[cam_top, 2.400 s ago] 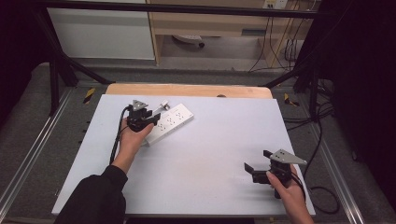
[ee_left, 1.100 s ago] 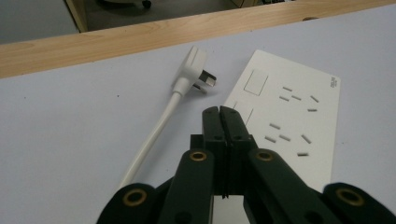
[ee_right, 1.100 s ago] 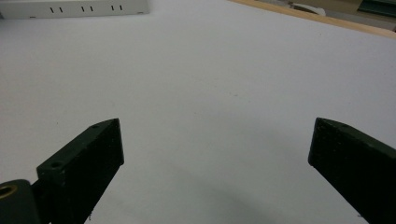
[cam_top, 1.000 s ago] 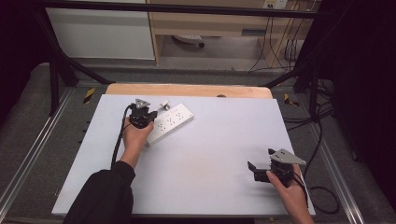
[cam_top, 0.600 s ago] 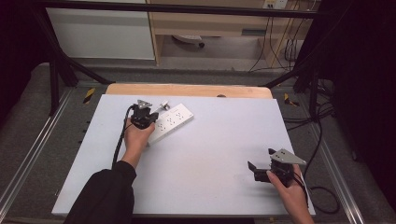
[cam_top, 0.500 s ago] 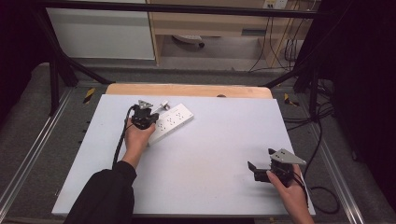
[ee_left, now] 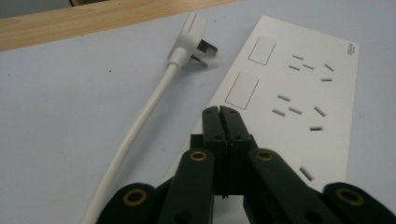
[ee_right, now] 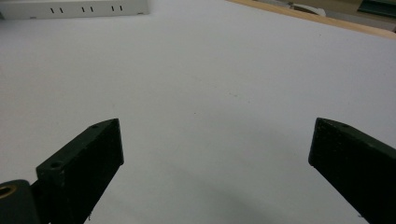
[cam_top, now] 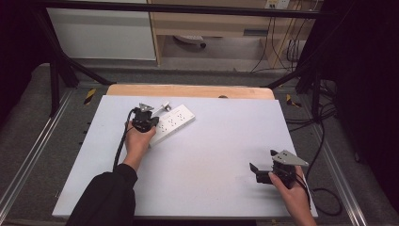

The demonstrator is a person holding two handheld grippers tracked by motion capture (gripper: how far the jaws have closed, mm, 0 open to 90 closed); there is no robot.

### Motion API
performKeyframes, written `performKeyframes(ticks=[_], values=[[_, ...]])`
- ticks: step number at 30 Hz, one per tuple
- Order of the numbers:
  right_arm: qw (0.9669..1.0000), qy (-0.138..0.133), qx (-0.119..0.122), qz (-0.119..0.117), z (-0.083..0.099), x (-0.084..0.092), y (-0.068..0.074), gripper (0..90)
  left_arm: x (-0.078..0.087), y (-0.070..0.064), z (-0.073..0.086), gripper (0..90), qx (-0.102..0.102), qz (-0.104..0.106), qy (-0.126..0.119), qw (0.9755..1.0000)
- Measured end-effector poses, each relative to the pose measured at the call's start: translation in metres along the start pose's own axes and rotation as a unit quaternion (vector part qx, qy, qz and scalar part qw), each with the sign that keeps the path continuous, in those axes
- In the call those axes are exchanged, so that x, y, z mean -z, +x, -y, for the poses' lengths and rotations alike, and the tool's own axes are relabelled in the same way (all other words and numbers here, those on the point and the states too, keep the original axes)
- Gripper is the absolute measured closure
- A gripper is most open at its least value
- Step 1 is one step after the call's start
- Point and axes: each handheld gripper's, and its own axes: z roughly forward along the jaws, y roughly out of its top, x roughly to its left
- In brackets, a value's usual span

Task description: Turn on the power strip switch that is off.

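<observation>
Two grippers, two very different jobs right now. Over on the far left of the table (cam_top: 211, 188), the left gripper (ee_left: 219, 111) has its black jaws pressed flat together with nothing between them, tips sitting at the near edge of the white power strip (ee_left: 299, 88). From the high view that left gripper (cam_top: 149, 123) sits against the strip's left end, and pinched jaws make a neat blunt point, so my read is a push, a press or a steadying touch rather than a grab. Whether the tips actually bear on the plastic, I can't tell.

Just beyond the jaws lies the white plug (ee_left: 192, 41), prongs aimed toward the strip's switch end, its white cord (ee_left: 135, 135) trailing back toward the near side. It's beside the strip, not seated in any socket, so the plugging-in looks undone.

Down at the near right, well apart from all this, the right gripper (cam_top: 258, 172) has its jaws spread wide over bare table, holding nothing. The right gripper view has the strip (ee_right: 74, 8) far off at the top edge. Looks like it's parked open and ready, perhaps to come in for the plug while the left minds the strip.
</observation>
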Motion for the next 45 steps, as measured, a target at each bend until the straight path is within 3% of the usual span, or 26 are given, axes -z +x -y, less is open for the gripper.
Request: performKeyframes(ticks=[29, 45], values=[[1.0, 0.0, -0.001, 0.0, 0.0, 0.0003, 0.0, 3.5, 0.0032, 0.0043, 0.0018, 90.0, 0.009, 0.001, 0.006, 0.9999], [1.0, 0.002, 0.001, -0.004, 0.0, 0.0, 0.0012, 3.3, 0.0035, 0.006, 0.0011, 90.0, 0.004, 0.004, 0.012, 0.9999]])
